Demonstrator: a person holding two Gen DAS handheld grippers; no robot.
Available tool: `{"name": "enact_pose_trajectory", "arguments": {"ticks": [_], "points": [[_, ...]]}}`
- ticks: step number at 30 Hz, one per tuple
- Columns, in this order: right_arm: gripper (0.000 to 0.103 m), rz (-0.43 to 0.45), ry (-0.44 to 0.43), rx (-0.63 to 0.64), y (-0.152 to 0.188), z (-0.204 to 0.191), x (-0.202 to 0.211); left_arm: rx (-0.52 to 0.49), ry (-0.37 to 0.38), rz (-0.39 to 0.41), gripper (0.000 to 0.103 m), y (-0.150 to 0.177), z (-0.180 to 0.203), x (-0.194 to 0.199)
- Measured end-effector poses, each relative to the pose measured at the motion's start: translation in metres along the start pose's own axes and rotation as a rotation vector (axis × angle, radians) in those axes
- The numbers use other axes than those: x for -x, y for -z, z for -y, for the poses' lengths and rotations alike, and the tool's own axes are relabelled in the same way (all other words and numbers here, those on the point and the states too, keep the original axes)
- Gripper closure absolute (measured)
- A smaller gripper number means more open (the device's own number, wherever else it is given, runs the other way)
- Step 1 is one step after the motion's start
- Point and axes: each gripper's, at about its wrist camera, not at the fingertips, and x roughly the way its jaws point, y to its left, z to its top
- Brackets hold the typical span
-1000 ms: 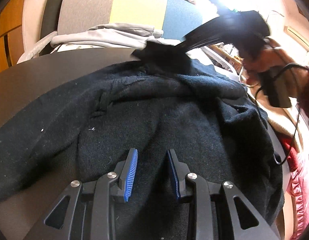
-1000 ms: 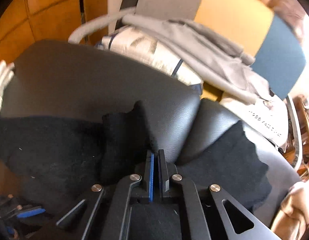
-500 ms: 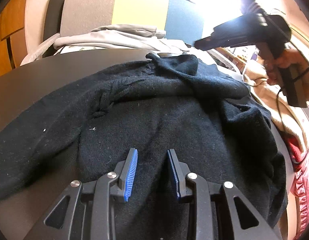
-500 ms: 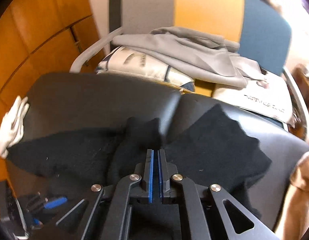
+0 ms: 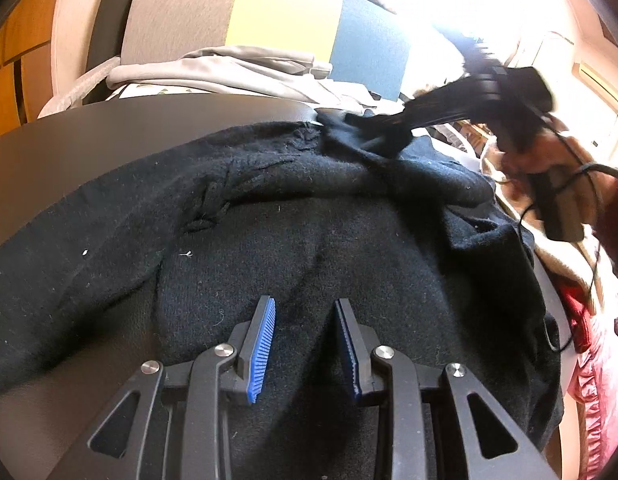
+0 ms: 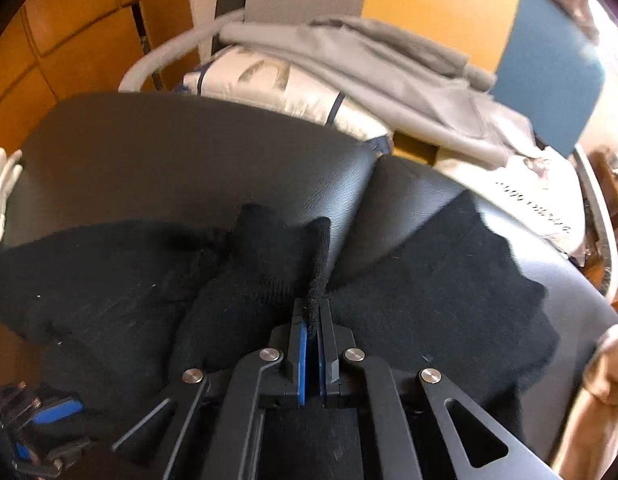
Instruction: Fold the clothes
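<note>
A black knit sweater (image 5: 309, 240) lies spread over a dark leather seat (image 5: 109, 136). My left gripper (image 5: 305, 312) hovers open just above the sweater's near part, blue pads apart, nothing between them. In the left wrist view my right gripper (image 5: 393, 132) reaches in from the right and pinches the sweater's far edge. In the right wrist view that right gripper (image 6: 313, 316) is shut on a raised fold of the black sweater (image 6: 269, 260), with cloth standing up between its blue pads. My left gripper (image 6: 41, 420) shows at the lower left corner.
Behind the seat a chair with grey, yellow and blue panels (image 5: 285, 20) holds grey clothes (image 5: 213, 68) and a white printed garment (image 6: 277, 84). Pink and tan cloth (image 5: 589, 360) lies at the right. A white glove (image 6: 1, 192) sits at the left, by wooden panels (image 6: 77, 32).
The right gripper, which was lifted up and away to the right half a second ago, has come back down onto the sweater's far edge. The left gripper has stayed put, still open.
</note>
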Motion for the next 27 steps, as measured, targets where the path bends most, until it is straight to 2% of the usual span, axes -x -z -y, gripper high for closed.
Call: {"name": "enact_pose_trajectory", "arguments": {"ticks": [8,12,17,22,25,27], "points": [[0.099,0.099,0.095,-0.088,0.051,0.045,0.075,-0.028,-0.034,-0.002,0.073,0.0,0.006,-0.002],[0.099,0.126,0.189,-0.156,0.101,0.083,0.129,-0.047,-0.059,-0.006,0.073,0.001,0.01,-0.003],[0.099,0.13,0.351,-0.28,0.181,0.14,0.198,-0.081,-0.104,-0.015,0.072,0.0,0.018,-0.005],[0.099,0.098,0.519,-0.45,0.273,0.203,0.257,-0.102,-0.134,-0.019,0.072,0.001,0.021,-0.007],[0.099,0.064,0.584,-0.558,0.329,0.238,0.28,-0.111,-0.149,-0.02,0.072,0.0,0.023,-0.007],[0.099,0.047,0.572,-0.643,0.362,0.257,0.284,-0.121,-0.161,-0.025,0.072,-0.001,0.025,-0.007]]}}
